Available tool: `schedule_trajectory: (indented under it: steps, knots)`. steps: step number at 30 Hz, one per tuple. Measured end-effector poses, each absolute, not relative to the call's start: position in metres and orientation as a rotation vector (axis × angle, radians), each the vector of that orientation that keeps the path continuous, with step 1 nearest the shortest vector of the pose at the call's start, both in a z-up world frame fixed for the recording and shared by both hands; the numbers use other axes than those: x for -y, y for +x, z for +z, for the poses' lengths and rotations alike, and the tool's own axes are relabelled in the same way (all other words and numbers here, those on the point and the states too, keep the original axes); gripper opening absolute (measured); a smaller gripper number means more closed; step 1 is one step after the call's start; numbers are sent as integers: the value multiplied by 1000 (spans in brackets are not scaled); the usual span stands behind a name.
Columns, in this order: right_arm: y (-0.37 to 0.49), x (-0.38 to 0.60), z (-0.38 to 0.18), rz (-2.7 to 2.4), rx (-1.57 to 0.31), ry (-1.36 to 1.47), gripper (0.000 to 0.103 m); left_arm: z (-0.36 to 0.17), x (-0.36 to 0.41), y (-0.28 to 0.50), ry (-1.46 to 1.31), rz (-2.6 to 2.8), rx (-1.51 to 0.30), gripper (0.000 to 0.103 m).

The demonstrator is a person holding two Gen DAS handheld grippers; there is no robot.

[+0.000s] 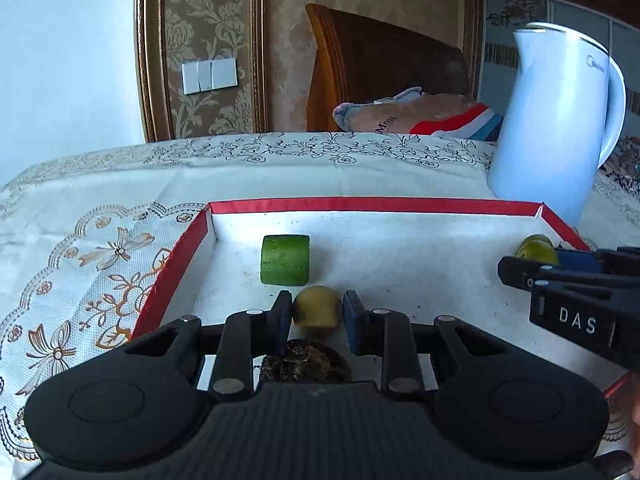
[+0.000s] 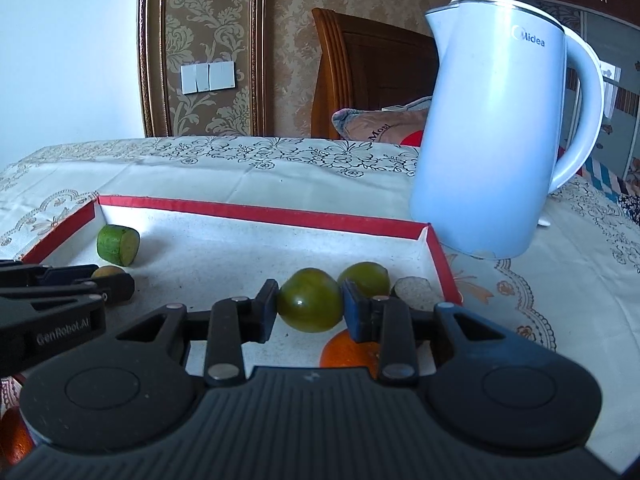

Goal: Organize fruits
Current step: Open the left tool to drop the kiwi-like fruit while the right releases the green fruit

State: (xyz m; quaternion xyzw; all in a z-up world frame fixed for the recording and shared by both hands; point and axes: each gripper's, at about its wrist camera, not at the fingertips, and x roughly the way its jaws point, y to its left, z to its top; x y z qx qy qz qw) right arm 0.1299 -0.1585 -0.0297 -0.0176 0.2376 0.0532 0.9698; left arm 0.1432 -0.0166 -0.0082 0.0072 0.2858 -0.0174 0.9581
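Note:
A red-rimmed white tray [image 1: 372, 203] lies on the table and also shows in the right wrist view [image 2: 260, 213]. My left gripper [image 1: 317, 312] is shut on a small yellow-green fruit [image 1: 316, 307] inside the tray. A green cucumber chunk [image 1: 285, 260] lies just beyond it, and a dark brown rough fruit [image 1: 306, 365] lies below the jaws. My right gripper [image 2: 309, 300] is shut on a green round fruit [image 2: 309, 299]. A second green fruit [image 2: 365, 277], a grey-brown piece [image 2: 413, 290] and an orange [image 2: 348, 354] lie near it.
A tall white Midea kettle [image 2: 492, 128] stands just beyond the tray's far right corner. The table wears a patterned white cloth [image 1: 100, 264]. A wooden headboard and a pillow are behind the table. Another orange [image 2: 14, 436] lies at the lower left.

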Motion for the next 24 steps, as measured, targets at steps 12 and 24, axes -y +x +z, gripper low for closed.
schedule_trajectory:
  steps: [12,24]
  knots:
    - [123,160,-29,101,-454,-33,53,-8,12,143,-2,-35,-594,28]
    - [111,169,-28,92,-431,6,64,-5,8,135,-6,-37,-570,28]
